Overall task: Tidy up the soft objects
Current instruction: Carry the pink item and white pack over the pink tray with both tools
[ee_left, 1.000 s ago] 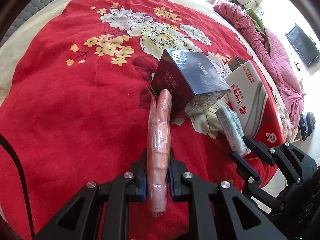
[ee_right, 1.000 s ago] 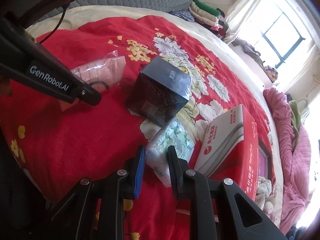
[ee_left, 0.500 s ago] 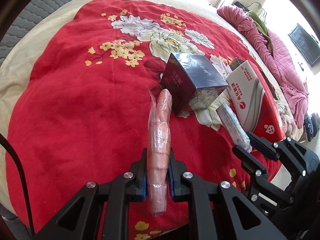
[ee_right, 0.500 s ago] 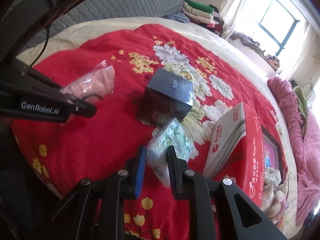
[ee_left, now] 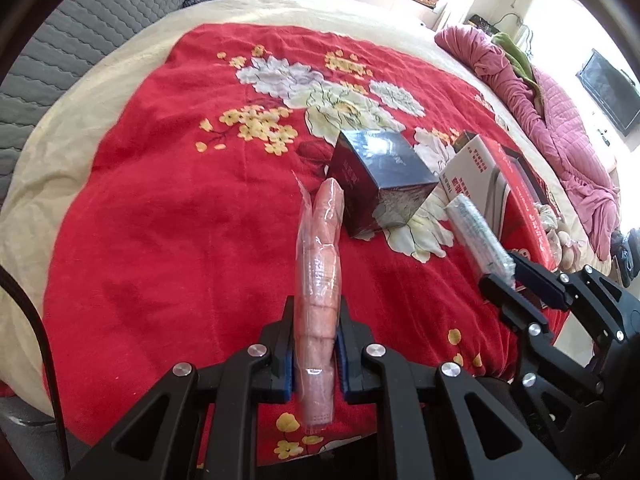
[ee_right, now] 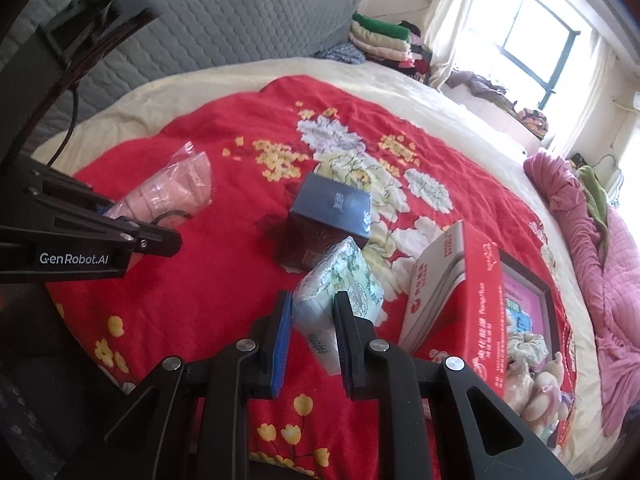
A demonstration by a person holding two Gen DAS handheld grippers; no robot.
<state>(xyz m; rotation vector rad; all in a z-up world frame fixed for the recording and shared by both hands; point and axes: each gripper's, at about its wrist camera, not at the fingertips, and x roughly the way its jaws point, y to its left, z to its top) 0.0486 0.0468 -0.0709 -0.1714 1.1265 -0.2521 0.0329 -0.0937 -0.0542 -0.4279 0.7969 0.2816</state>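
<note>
Now: carry step, both packs clear of bed (ee_left: pixel 120 200). Red box (ee_right: pixel 476 292) just right of R gripper (ee_right: pixel 310 320), fingers clamped on tissue pack (ee_right: pixel 340 280). L gripper (ee_left: pixel 316 332) pinches pink pack (ee_left: pixel 320 264). Next, prob: pick a drop spot, set down together.

I am seeing my left claw (ee_left: pixel 316 344) and right claw (ee_right: pixel 310 320): black angular frames, silver screws, blue pads, white GenRobot.AI lettering, a black cable at the frame's left.
</note>
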